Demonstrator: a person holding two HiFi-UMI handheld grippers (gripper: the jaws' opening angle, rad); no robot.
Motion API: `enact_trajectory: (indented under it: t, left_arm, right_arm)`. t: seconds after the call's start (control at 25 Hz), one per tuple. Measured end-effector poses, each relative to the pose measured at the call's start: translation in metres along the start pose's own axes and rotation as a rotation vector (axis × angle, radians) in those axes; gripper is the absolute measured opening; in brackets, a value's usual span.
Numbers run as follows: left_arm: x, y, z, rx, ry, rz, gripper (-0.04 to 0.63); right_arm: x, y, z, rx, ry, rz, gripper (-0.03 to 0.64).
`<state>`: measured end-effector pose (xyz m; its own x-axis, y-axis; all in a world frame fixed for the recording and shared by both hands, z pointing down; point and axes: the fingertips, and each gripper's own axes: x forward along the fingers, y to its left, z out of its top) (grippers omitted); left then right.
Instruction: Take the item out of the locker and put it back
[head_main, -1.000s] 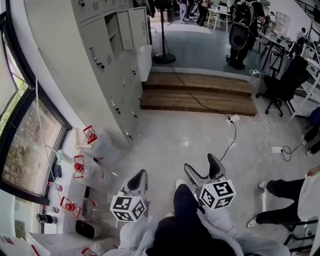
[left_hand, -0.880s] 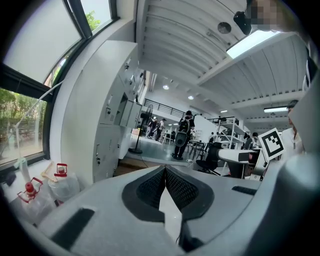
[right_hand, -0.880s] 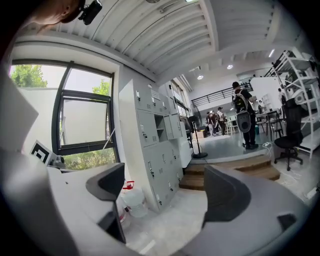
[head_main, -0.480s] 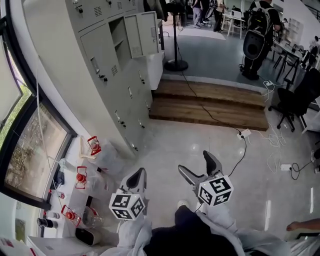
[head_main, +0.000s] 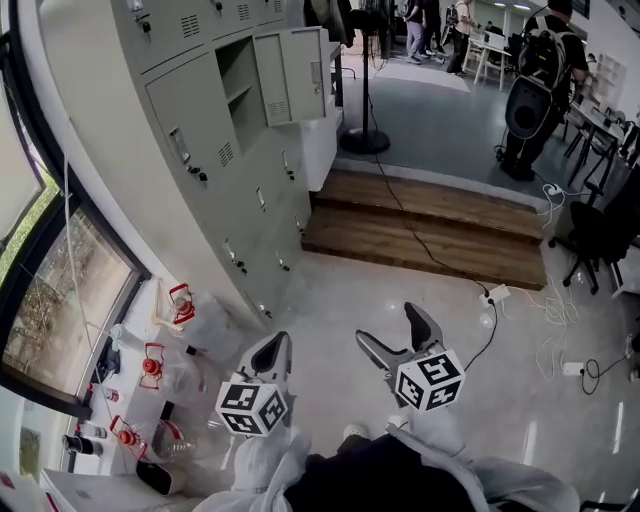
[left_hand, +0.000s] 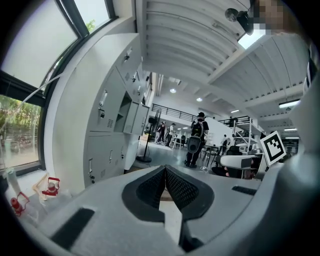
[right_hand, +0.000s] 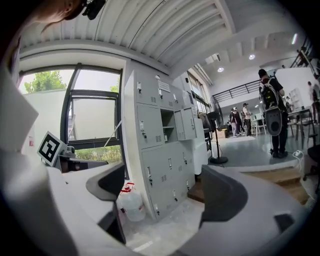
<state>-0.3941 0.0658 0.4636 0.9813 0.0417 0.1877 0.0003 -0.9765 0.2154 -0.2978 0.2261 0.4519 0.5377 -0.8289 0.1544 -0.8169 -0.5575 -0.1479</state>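
The grey locker bank (head_main: 200, 150) stands at the upper left of the head view. One compartment (head_main: 240, 90) is open, its door (head_main: 292, 72) swung out; I see no item inside from here. The right gripper view shows the same open compartment (right_hand: 167, 126) well ahead. My left gripper (head_main: 277, 352) is low in the middle, its jaws shut with nothing between them, and its pads (left_hand: 165, 182) meet in its own view. My right gripper (head_main: 390, 328) hangs beside it over the floor, far from the lockers, with its jaws wide open and empty (right_hand: 165, 187).
Clear plastic jugs with red caps (head_main: 180, 305) sit by the window at the locker's foot. A wooden step (head_main: 430, 225) crosses ahead, with a fan stand (head_main: 365, 140) behind it. A cable and power strip (head_main: 495, 295) lie on the floor to the right. People (head_main: 530, 90) stand far back.
The view has swung towards the lockers, which now look larger and nearer. The legs at the right edge have left view. Both grippers keep their places low in the view.
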Motion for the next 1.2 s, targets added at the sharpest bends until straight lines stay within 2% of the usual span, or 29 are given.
enact_trajectory:
  t: [0.24,0.76,1.2]
  left_arm:
    - [0.027,-0.011,0.000,-0.004,-0.002,0.013,0.008]
    - [0.047,-0.019,-0.033,-0.038,0.105,0.013,0.009]
    - [0.126,0.016,0.000,-0.011,0.086,-0.010,0.008]
  right_arm:
    - [0.012,-0.026,0.000,0.001,0.017,0.038,0.474]
    - [0.007,-0.046,-0.032,0.077,0.080,0.033,0.474]
    - [0.080,-0.090,-0.015,0.094,0.071,0.021,0.475]
